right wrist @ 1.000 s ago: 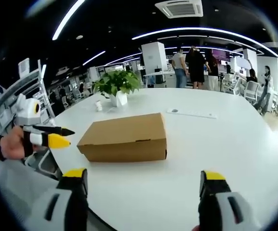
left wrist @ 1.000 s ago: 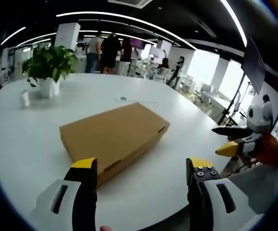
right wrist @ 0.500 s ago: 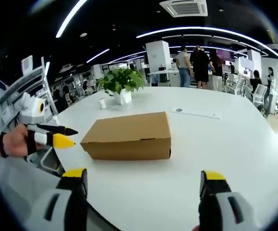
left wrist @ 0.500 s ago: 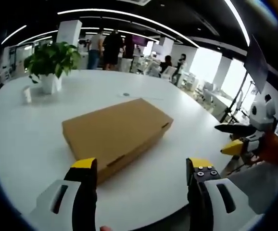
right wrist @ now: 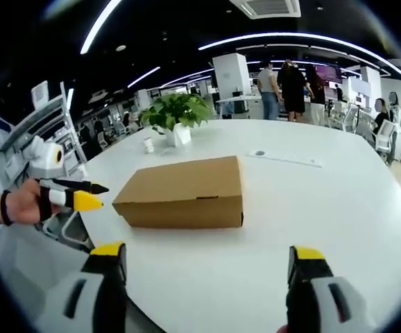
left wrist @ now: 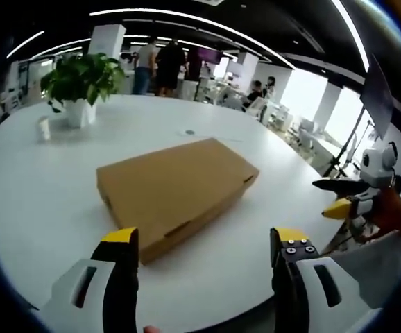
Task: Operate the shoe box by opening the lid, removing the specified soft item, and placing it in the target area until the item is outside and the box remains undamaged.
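On the white table [left wrist: 41, 194], a potted plant [left wrist: 82, 80] and a small white cup [left wrist: 44, 128] stand at the far left, well apart from the closed cardboard shoe box [left wrist: 176, 187], which lies flat at mid-table with its lid down. The left gripper [left wrist: 204, 243] hovers near the box's front edge, jaws apart and empty; the right gripper [right wrist: 207, 260] likewise hangs spread and holding nothing. This looks like the approach step; the lid is not yet opened. Next, a jaw tip should catch the lid's front lip gently, lifting without creasing the cardboard.
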A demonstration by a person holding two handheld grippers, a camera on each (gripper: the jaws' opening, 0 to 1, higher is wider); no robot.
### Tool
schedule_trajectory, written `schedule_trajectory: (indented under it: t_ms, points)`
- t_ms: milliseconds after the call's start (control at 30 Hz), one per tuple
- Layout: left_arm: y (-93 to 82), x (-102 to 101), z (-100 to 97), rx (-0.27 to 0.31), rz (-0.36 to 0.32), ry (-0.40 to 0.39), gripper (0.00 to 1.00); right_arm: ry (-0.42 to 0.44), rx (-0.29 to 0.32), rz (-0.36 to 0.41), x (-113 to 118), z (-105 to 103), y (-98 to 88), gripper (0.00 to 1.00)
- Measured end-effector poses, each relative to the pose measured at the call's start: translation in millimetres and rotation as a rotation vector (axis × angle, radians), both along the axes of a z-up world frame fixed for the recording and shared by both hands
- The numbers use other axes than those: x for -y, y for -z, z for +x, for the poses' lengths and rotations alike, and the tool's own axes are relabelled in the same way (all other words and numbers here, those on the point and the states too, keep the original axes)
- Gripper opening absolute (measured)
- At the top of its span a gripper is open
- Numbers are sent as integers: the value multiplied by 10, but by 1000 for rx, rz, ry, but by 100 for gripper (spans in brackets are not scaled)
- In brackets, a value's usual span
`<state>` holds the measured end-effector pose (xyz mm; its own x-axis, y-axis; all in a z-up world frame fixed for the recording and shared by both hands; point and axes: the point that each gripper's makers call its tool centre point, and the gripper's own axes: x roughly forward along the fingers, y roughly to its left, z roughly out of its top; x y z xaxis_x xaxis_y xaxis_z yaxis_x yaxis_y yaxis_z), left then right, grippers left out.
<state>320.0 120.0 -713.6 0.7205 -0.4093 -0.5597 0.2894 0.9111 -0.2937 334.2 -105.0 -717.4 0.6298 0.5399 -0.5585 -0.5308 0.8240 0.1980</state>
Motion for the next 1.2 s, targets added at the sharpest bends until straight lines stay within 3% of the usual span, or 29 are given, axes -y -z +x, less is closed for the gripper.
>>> schedule_trajectory:
  t_ms: [500,800,1200]
  points:
    - [53,-100,12,-33,5,-53,80,-56,-12,12,-180,305,58,96]
    - [97,-157,126,-44,10,-69,80,-85,-27,12,-275,491,147,95]
    - [269,-291,208,-78,20,-81,79,-113,-50,19,-426,736,287,95]
